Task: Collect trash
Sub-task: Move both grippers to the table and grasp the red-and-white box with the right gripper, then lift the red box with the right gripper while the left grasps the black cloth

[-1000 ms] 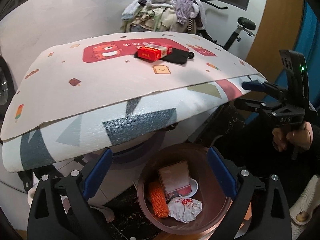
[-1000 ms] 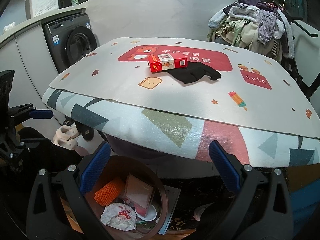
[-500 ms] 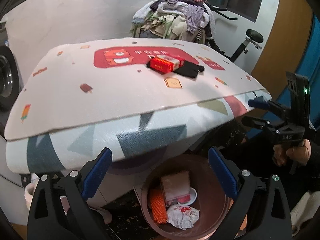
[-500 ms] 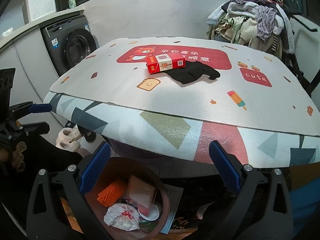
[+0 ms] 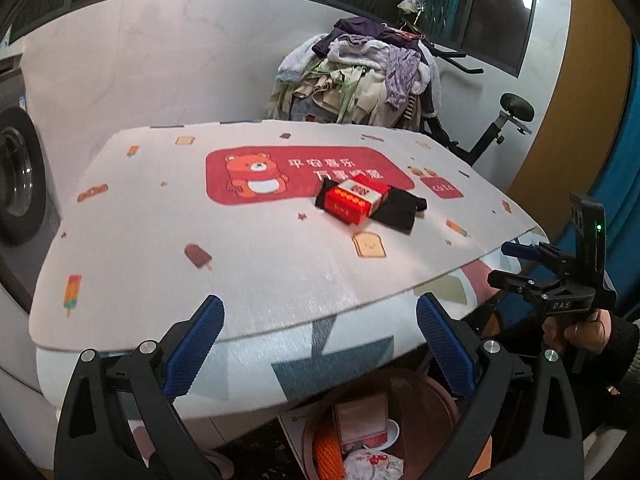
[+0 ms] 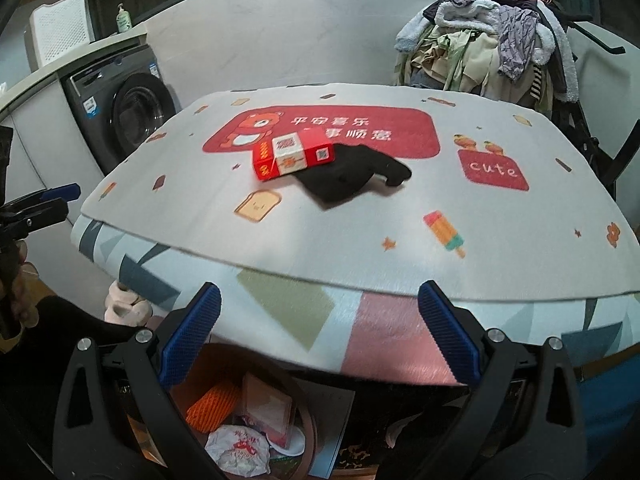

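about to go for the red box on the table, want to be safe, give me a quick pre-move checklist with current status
1. Left gripper open and holding nothing: ok.
2. Right gripper open and holding nothing: ok.
3. Red box in view on the table, nothing on top of it: ok.
4. Box free of the black cloth: not ok, one end lies on the cloth, so a grab may catch fabric.
5. Brown bin below the table edge, open, with room left above the trash inside: ok.
6. The two grippers apart from each other: ok, each shows only at the edge of the other's view.
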Motion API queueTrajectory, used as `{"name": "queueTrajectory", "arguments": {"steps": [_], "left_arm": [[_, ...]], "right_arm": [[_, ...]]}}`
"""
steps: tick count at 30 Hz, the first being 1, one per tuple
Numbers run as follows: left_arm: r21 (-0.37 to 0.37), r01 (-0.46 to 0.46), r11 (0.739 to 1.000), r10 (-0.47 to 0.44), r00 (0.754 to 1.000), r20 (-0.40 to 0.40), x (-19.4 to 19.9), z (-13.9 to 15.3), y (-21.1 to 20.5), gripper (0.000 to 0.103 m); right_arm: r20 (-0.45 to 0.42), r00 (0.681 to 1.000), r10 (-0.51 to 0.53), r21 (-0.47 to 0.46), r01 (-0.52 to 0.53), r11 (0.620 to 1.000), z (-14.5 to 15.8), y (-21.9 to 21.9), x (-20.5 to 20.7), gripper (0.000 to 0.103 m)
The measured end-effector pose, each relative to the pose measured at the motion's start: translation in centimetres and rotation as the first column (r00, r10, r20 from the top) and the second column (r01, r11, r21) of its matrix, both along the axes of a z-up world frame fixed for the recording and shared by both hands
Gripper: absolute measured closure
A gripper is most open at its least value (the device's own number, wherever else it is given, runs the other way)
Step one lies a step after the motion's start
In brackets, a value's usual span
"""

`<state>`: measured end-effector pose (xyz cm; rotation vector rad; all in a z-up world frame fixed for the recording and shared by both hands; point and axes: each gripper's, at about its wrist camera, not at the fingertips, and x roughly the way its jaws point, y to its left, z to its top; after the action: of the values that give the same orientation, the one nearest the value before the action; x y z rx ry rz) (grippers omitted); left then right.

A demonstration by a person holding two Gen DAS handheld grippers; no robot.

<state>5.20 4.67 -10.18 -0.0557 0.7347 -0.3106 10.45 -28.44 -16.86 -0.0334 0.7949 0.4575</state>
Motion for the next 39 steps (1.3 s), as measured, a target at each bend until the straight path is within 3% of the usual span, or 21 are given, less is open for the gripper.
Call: {"name": "queueTrajectory", "arguments": {"steps": [15, 25, 35, 37, 39], "left_arm": [[-0.030, -0.055, 0.998, 0.056, 0.998, 0.012, 4.7, 1.0, 2.9, 0.008], [-0.087, -0.096, 0.992, 0.094, 0.995, -0.028, 7.4, -0.5, 4.7, 0.008], [-0.119, -0.110, 0.987, 0.102, 0.992, -0.067, 8.6, -2.1, 5.3, 0.009], [-0.133, -0.108, 0.985, 0.099, 0.992, -0.074, 8.9, -2.2, 5.1, 0.009], [-0.141, -0.103, 0.985, 0.093, 0.993, -0.079, 9.3, -2.3, 4.7, 0.009]], "right_arm": [[0.018, 0.998, 0.065, -0.024, -0.065, 0.998, 1.6, 4.4, 8.8, 0.006], [-0.067, 0.987, 0.146, -0.066, -0.151, 0.986, -0.3, 10.7, 16.0, 0.006], [-0.186, 0.973, 0.136, -0.098, -0.156, 0.983, -2.9, 12.8, 19.1, 0.006], [-0.166, 0.974, 0.156, -0.103, -0.174, 0.979, -3.0, 12.8, 18.6, 0.014], [-0.112, 0.981, 0.157, -0.113, -0.170, 0.979, -2.3, 12.4, 17.8, 0.014]]}}
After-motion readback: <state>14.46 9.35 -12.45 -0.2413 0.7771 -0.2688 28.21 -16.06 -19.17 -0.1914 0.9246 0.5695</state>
